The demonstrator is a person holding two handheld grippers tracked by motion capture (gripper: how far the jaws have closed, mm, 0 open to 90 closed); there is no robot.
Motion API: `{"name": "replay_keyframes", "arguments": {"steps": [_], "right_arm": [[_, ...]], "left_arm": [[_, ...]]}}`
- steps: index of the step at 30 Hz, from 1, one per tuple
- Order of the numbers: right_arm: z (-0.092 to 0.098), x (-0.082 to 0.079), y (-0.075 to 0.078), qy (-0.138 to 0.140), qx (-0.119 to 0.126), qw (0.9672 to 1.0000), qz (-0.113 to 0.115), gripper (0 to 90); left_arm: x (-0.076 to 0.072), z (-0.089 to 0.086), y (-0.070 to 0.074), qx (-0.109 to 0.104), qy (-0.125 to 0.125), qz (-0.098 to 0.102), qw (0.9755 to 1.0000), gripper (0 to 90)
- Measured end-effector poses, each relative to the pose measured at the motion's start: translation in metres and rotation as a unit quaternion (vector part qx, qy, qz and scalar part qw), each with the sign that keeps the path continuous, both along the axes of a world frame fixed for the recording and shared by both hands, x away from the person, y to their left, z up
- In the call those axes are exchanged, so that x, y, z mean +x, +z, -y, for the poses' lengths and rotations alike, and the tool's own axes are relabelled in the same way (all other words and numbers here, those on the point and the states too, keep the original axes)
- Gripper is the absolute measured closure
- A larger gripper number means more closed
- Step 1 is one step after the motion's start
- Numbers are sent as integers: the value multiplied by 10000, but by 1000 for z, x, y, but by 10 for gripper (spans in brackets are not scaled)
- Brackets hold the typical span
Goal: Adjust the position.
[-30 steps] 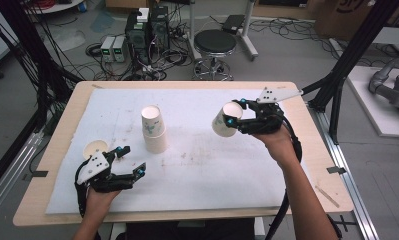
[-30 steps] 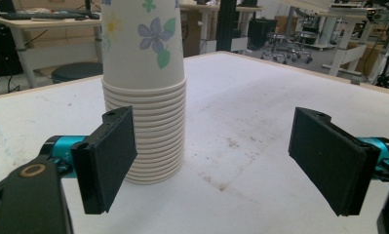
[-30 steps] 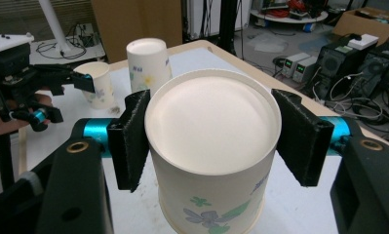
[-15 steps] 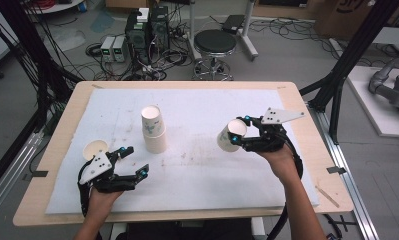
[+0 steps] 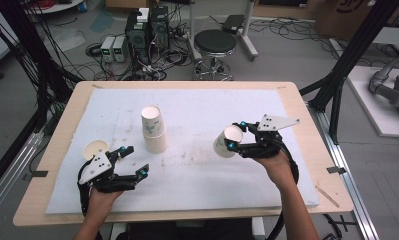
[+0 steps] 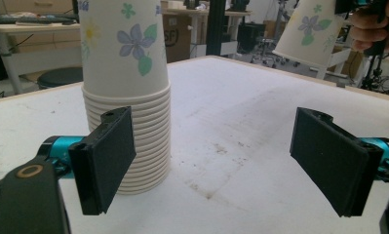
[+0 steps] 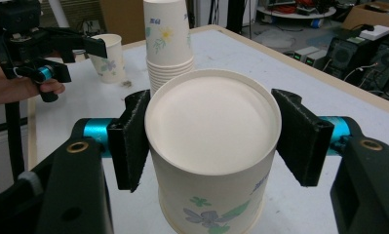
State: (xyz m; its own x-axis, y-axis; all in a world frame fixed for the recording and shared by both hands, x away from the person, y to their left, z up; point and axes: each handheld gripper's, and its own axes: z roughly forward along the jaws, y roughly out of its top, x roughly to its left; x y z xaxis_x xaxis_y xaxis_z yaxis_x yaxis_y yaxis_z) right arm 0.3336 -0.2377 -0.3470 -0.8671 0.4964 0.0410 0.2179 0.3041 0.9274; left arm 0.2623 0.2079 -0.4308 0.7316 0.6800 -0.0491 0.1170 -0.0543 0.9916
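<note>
Two jaws of the right gripper (image 5: 235, 140) clamp a flowered paper cup (image 5: 226, 141), held upside down and tilted right of centre in the high view, above the white mat (image 5: 197, 165). The left gripper (image 5: 135, 161), lower left, gapes wide with nothing between its jaws, near the cup stack (image 5: 153, 129) and just beside a single cup (image 5: 94, 149).

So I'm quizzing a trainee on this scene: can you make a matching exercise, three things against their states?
Things:
1. stack of cups
2. flowered cup
3. left gripper

States:
A. open, nothing between its fingers
B. clamped base-up in the right gripper
C. standing upside down on the white mat

Pairs: 1-C, 2-B, 3-A
</note>
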Motion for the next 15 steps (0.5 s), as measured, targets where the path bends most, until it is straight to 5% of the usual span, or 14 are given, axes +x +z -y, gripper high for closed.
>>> {"name": "replay_keyframes", "arguments": {"steps": [8, 15], "right_arm": [[-5, -3, -8, 153, -17, 9999, -64, 358], [-7, -6, -12, 267, -18, 9996, -70, 358]], "left_arm": [[-5, 10, 5, 6, -182, 78, 9998, 167], [-8, 30, 12, 39, -769, 96, 9970, 166]]}}
